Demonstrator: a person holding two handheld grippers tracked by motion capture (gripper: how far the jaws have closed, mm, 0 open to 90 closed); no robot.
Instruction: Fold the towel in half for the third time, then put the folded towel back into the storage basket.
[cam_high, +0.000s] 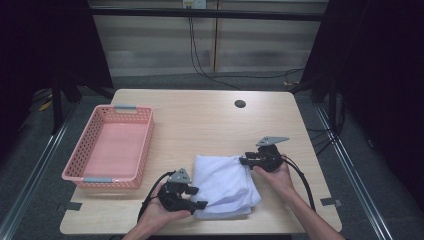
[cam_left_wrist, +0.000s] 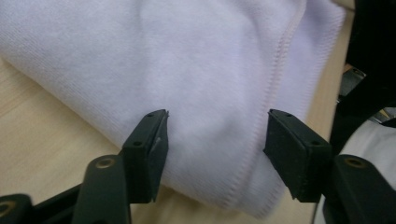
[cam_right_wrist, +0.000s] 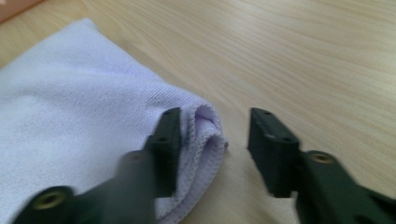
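1. One white, soft terry-cloth towel (cam_high: 223, 185), folded, lying on the table.
2. One pink plastic basket (cam_high: 142, 150) with lattice walls, rectangular.
3. Two small grey handles on that basket, one at each short end.
4. One light wooden table (cam_high: 200, 125) with rounded corners.
5. One round dark cable hole (cam_high: 240, 104) in the tabletop.
6. Two black two-jaw grippers: the left gripper (cam_high: 200, 204) and the right gripper (cam_high: 243, 160).
7. Two hands, one behind each gripper.

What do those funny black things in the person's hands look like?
Each hand holds a black tool. The left gripper and the right gripper each end in two flat, blocky black jaws with small screws. Each carries a grey three-cornered plate on top, and a black cable loops away from each one. The forearms show no sleeves.
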